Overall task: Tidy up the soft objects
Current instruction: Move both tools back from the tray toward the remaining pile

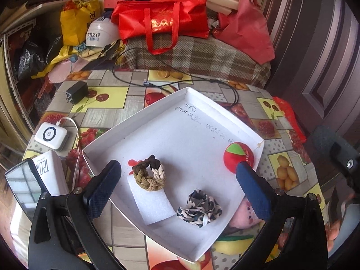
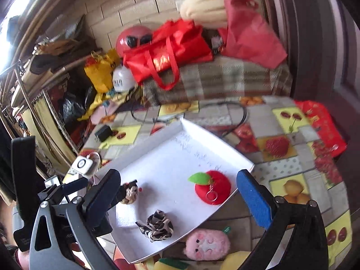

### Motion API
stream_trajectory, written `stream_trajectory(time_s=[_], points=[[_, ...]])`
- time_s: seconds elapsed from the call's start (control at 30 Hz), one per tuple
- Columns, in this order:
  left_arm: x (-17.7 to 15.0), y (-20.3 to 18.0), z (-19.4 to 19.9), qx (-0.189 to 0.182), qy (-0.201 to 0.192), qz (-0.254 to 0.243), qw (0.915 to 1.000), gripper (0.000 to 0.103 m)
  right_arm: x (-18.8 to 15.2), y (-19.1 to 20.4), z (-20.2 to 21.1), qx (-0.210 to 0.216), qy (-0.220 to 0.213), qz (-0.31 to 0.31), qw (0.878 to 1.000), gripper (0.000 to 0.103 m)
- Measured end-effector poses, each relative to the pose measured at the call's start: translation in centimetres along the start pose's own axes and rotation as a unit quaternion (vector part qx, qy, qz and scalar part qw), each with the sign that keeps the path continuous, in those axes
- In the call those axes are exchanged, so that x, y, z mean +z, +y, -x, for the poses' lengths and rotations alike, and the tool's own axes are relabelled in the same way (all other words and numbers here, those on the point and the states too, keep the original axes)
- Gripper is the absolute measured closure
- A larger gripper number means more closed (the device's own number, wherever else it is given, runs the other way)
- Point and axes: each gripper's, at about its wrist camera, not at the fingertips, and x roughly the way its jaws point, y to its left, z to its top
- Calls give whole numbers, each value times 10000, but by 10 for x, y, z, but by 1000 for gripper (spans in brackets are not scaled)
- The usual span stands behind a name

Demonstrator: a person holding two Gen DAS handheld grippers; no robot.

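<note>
A shallow white box lid (image 1: 144, 117) (image 2: 157, 148) lies on the fruit-print table. Inside it rest a braided brown-and-cream hair ring (image 1: 149, 176) (image 2: 130, 193), a camouflage scrunchie (image 1: 199, 208) (image 2: 156, 226) and a red plush apple with a green leaf (image 1: 236, 155) (image 2: 212, 185). A white foam slab (image 1: 153, 204) lies under the braided ring. Outside the lid, near its front edge, sit a pink plush toy (image 2: 207, 244) (image 1: 244, 213) and a yellow-and-green sponge (image 1: 234, 243). My left gripper (image 1: 177, 181) hovers open above the lid, empty. My right gripper (image 2: 180, 190) is open and empty too, above the lid.
A black charger (image 1: 76, 92) with its cable (image 1: 180, 82), a white power bank (image 1: 51, 136) and a phone (image 1: 24, 183) lie on the table's left. Behind the table are red bags (image 1: 162, 20), helmets (image 1: 102, 32) and a plaid cloth (image 1: 202, 60). A dark door (image 1: 315, 45) stands right.
</note>
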Motion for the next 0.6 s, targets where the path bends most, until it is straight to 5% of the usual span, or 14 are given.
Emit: stream_trajectory(time_s=[0.17, 0.4, 0.6], points=[[6, -23, 42, 70, -589, -518, 9969, 0, 13, -16, 44, -393, -525, -298, 9974, 0], [12, -48, 83, 101, -924, -946, 9912, 0, 25, -42, 117, -867, -1646, -407, 9817, 0], [5, -58, 98, -266, -829, -788, 9931, 0, 27, -80, 129, -538, -1293, -837, 9866, 0]])
